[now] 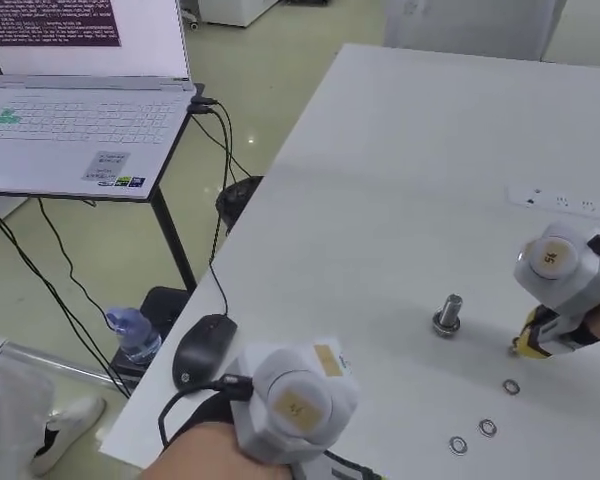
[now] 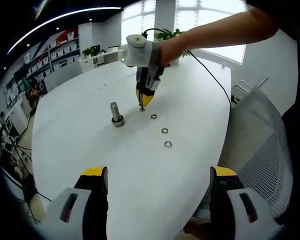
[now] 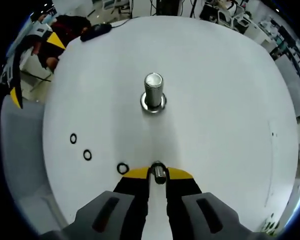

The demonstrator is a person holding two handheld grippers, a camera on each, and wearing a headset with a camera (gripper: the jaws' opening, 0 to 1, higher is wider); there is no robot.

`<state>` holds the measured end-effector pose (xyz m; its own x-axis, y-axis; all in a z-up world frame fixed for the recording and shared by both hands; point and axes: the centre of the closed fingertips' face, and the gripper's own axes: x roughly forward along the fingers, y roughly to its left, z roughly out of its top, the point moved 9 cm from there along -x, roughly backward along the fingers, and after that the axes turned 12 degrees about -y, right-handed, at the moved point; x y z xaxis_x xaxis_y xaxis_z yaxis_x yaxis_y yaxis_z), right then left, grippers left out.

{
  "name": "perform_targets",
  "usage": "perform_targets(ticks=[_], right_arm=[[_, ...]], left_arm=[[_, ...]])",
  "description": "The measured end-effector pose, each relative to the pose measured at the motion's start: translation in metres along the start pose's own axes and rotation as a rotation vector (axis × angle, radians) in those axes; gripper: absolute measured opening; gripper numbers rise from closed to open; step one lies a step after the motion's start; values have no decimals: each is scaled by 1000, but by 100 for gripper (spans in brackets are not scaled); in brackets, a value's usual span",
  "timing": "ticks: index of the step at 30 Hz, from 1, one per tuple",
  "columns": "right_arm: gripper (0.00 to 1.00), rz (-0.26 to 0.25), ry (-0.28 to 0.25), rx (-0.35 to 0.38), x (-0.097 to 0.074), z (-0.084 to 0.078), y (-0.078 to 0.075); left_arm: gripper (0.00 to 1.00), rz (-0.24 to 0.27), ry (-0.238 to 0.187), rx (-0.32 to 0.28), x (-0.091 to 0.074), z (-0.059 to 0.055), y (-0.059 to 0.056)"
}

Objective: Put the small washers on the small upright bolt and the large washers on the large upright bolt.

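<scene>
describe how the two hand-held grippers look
Both match: the left hand-held gripper and right hand-held gripper have pale grey bodies, black jaws with yellow tips, and a round cap with a tan numbered sticker. A black cable trails from each.

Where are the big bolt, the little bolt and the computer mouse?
big bolt [image 1: 449,308]: head view, on its upright shaft.
little bolt [image 3: 159,173]: right gripper view, on its round top, between the shut jaws.
computer mouse [image 1: 202,352]: head view, on the middle of its black back.
</scene>
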<state>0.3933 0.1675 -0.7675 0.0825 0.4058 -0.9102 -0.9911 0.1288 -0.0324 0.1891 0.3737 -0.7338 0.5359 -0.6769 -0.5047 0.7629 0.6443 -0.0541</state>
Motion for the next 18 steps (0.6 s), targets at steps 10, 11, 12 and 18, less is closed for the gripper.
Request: perform_targets(ticks=[10,11,12,18], right_arm=[[12,-5,15,-5,7,-4,-1],[13,-5,18,-4,8,-5,-1],[13,-7,20,-7,8,-5,-1],[13,-6,23,-17,9,-5,1]], left_arm=[[83,-3,5,-5,-1,-3,-1],[83,-3,6,-5,-1,-3,-1],[83,-3,7,-5,-1,-3,-1],[82,-1,8,4,-4,-2,-1]])
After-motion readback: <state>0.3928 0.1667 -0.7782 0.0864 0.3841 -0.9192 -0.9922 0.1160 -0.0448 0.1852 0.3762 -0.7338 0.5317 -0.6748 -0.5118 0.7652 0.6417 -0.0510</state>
